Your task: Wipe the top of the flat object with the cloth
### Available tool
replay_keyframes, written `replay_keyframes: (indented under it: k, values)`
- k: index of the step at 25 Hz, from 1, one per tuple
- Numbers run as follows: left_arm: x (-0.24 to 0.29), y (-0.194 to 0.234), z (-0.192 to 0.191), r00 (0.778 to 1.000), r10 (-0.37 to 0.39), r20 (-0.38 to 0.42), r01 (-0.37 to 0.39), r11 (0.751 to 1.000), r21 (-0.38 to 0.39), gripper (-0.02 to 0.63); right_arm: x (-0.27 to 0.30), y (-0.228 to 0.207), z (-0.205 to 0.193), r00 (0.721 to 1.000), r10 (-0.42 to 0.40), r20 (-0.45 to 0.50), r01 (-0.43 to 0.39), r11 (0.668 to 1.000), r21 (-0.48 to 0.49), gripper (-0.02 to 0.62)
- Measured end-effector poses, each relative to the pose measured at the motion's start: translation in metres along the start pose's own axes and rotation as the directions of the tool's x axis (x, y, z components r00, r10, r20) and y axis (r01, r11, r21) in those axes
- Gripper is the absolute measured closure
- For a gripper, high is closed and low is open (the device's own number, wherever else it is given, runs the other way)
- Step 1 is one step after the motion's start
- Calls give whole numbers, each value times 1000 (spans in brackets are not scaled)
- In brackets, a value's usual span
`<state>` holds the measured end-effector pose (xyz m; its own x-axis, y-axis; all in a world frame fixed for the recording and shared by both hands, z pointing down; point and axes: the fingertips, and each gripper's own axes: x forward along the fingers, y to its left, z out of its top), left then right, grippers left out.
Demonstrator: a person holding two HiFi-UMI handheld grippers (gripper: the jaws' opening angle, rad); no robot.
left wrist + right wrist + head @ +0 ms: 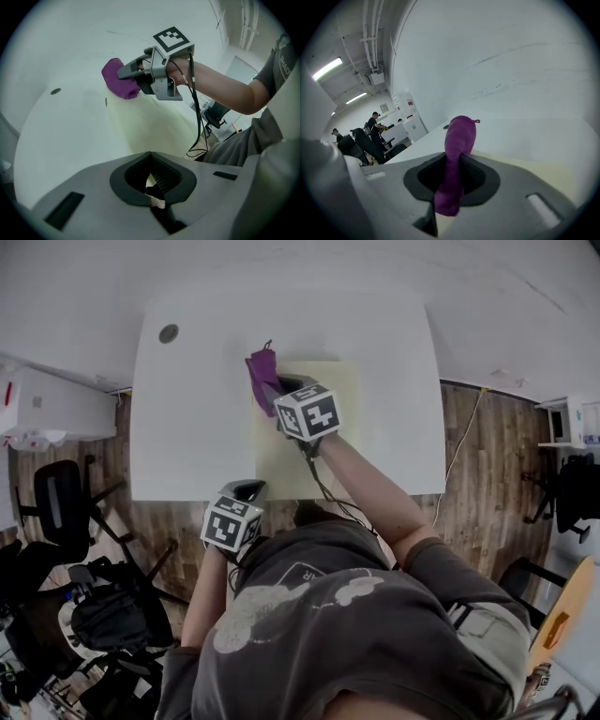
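The purple cloth (457, 154) looks like soft, napped fabric. The pale yellow sheet (342, 418) at frame centre is matt and smooth, possibly paper. The white table (187, 399) is smooth; the floor (487, 442) at right is wood planks.

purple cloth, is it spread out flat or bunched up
Bunched up: the purple cloth is a narrow wad clamped between the right tool's jaws, not laid open on the pale yellow sheet.
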<state>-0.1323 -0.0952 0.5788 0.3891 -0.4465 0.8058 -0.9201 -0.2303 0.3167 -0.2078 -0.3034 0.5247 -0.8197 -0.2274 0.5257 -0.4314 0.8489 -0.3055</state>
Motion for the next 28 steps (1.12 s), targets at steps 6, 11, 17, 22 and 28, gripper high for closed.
replay_keyframes:
  k: [6,11,17,22,28]
  values:
    - [1,1,1,1000,-9,-18,8,999,-34,611,27,-15,7,998,-18,-59,18,1000,0,525]
    - [2,4,2,1000,-7,-24,6,999,-51,611,41,-22,3,990,-75,-123,68,995,-67,523]
    - [1,4,0,999,-17,-27,15,999,-44,611,42,-20,1,983,-120,-136,107,990,-96,523]
    - [1,5,-3,999,-40,-33,39,998,-42,611,37,-25,-3,976,-160,-145,149,985,-84,523]
    - [-1,5,-3,998,-60,-31,59,998,-35,611,20,-43,-7,969,-205,-139,199,978,-56,523]
